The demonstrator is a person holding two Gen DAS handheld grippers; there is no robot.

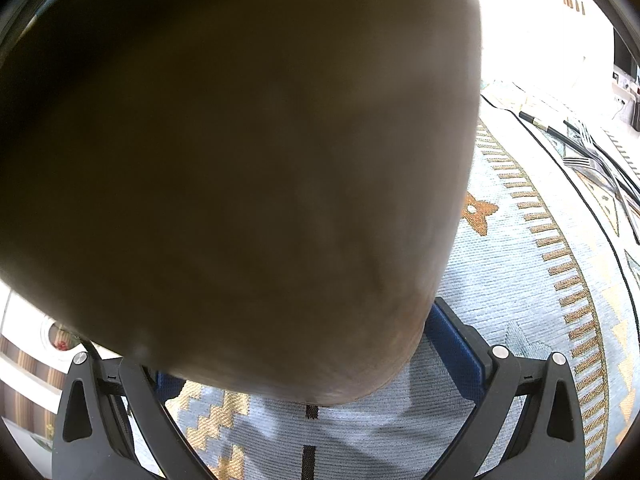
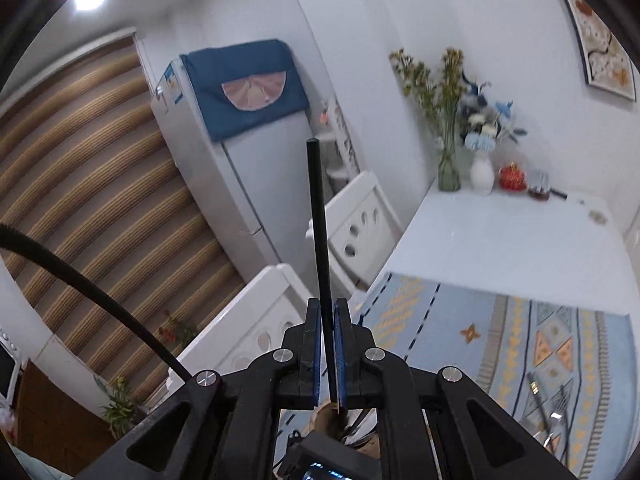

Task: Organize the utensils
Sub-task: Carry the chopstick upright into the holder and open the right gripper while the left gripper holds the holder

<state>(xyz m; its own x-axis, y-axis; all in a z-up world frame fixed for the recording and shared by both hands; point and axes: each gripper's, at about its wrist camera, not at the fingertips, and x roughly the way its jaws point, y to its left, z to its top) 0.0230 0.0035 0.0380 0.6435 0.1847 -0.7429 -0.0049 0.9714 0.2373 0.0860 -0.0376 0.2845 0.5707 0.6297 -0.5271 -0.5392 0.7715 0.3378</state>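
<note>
A thin, straight black chopstick (image 2: 319, 224) stood nearly upright out of the right gripper (image 2: 327, 334), its blunt tip high against the white fridge (image 2: 224, 176) behind. The gripper's blue pads (image 2: 341, 344) were clenched on its lower part, and the gripper was raised above the bench (image 2: 500, 240), pointing over the bench's edge.

The left gripper (image 1: 320, 376) pointed steeply down at a patterned blue and orange mat (image 1: 520, 280). Between its fingers sat a large, blurred brown container (image 1: 240, 160), filling most of the view; the right blue pad (image 1: 452, 352) lay against its side, the left was mostly hidden, so the grip could not be confirmed. More utensils (image 1: 592, 160), forks and dark handles, lay on the mat well to the right.
</note>
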